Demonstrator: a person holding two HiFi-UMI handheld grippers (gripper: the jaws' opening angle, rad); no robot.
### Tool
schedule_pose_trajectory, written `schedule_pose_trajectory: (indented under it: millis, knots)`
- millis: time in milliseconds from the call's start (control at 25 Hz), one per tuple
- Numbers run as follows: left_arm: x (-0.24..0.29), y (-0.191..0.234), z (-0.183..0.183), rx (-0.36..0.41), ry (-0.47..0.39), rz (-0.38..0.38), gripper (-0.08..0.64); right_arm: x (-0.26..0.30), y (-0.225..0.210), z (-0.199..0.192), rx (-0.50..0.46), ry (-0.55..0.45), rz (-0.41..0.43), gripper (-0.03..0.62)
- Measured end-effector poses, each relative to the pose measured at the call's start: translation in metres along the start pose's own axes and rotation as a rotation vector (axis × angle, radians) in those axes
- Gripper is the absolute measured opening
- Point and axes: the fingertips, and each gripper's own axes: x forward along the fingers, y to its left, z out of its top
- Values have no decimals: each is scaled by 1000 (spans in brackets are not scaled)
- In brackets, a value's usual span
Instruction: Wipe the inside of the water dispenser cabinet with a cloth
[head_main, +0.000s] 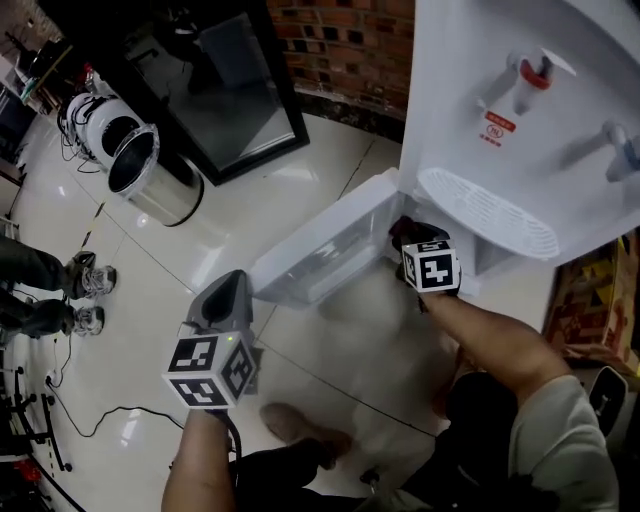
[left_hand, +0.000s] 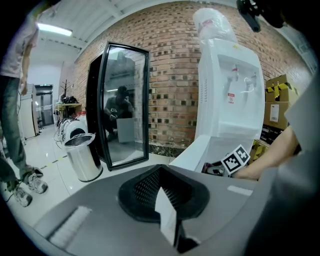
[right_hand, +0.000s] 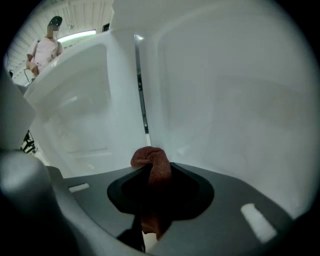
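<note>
Pale glossy floor tiles and a brick wall frame a white water dispenser in a cluttered room. At centre, the right gripper pinches a reddish-brown cloth, the bunched fabric poking up past the jaw tips. Gripper and cloth sit inside the dispenser's lower cabinet, whose bare white walls fill the right gripper view. Whether the cloth touches a wall cannot be told. The person's forearm reaches in from the lower right of the head view.

The cabinet door stands open to the left, out over the floor. Near its free edge the left gripper is held apart from the dispenser, its jaws pressed together on nothing.

Above the cabinet, the dispenser's front carries a white drip tray, a red tap and a blue tap. Farther left, a steel bin stands beside a black-framed glass door set against the brick wall. A bystander's shoes show at the left edge, and cardboard boxes sit to the dispenser's right.
</note>
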Motion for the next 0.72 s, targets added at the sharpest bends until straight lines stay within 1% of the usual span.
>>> schedule_pose_trajectory:
  millis: [160, 440, 600, 720]
  knots:
    - [1, -4, 0, 19, -3, -7, 0, -23, 0, 28, 25, -62, -13, 112]
    - [0, -14, -1, 50, -6, -35, 0, -53, -2, 62, 44, -160, -32, 112]
    - [7, -25, -2, 90, 7, -68, 0, -75, 0, 83, 95, -195, -8, 112]
    - [14, -40, 4, 146, 9, -104, 0, -94, 14, 93, 97, -197, 26, 110]
